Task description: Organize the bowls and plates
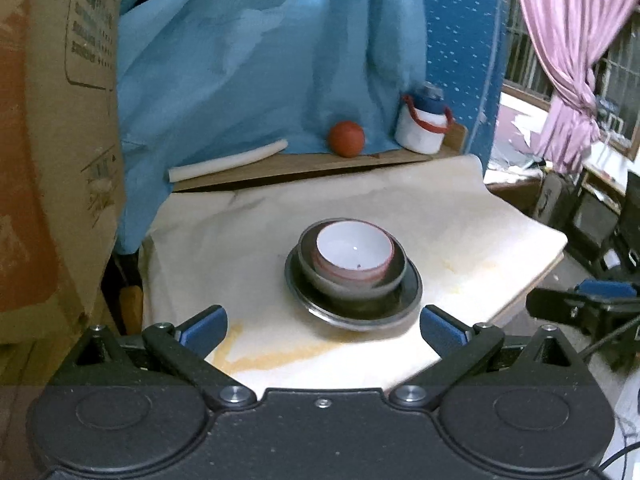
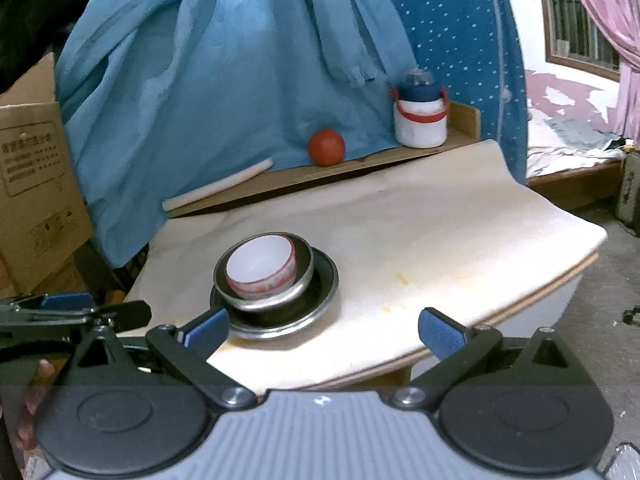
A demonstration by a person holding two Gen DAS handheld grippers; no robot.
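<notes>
A white bowl with a red rim [image 1: 354,250] sits inside a metal bowl [image 1: 356,286], which sits on a metal plate [image 1: 312,304] on the cream-covered table [image 1: 460,232]. The same stack shows in the right wrist view: white bowl [image 2: 262,264], metal bowl [image 2: 306,272], plate [image 2: 326,292]. My left gripper [image 1: 323,326] is open and empty, just in front of the plate. My right gripper [image 2: 323,328] is open and empty, near the table's front edge, right of the stack. The left gripper also shows in the right wrist view [image 2: 72,312], at the left edge.
At the back, a wooden ledge [image 1: 304,164] holds a white roll [image 1: 228,160], a red ball [image 1: 347,139] and a white jug with a red handle [image 1: 422,124]. Blue cloth [image 1: 248,60] hangs behind. A cardboard box [image 1: 52,140] stands at the left.
</notes>
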